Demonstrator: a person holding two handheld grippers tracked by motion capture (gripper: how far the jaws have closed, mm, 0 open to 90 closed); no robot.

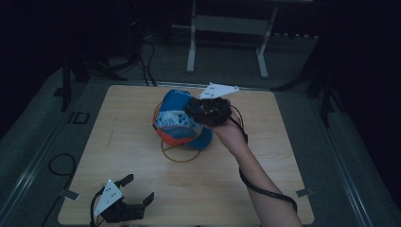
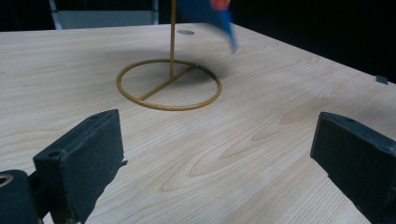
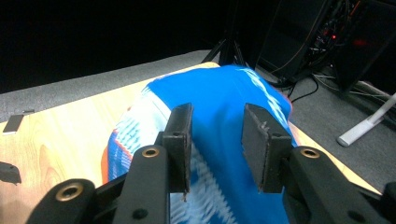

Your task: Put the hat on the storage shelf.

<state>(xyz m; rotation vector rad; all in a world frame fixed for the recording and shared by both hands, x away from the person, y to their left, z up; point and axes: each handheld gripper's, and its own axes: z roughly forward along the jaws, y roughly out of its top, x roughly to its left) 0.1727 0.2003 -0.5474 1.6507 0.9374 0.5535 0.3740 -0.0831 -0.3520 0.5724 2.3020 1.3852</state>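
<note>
A blue, white and orange cap (image 1: 174,119) sits on top of a thin gold wire stand (image 1: 182,155) in the middle of the wooden table (image 1: 265,161). My right gripper (image 1: 193,111) is at the cap's right side, its jaws a little apart. In the right gripper view the cap's blue cloth (image 3: 219,91) lies just beyond my right gripper (image 3: 217,126), and nothing is pinched between the pads. My left gripper (image 1: 139,187) rests open near the front left edge. Ahead of my left gripper (image 2: 215,140) are the stand's ring base and pole (image 2: 172,46) and a corner of the cap (image 2: 223,16).
Grey floor surrounds the table, with black cables (image 1: 61,163) at the left. A white frame on legs (image 1: 227,28) stands behind the table. Small grey tape tabs (image 1: 304,192) mark the front corners. The person's right forearm (image 1: 257,179) crosses the table's right half.
</note>
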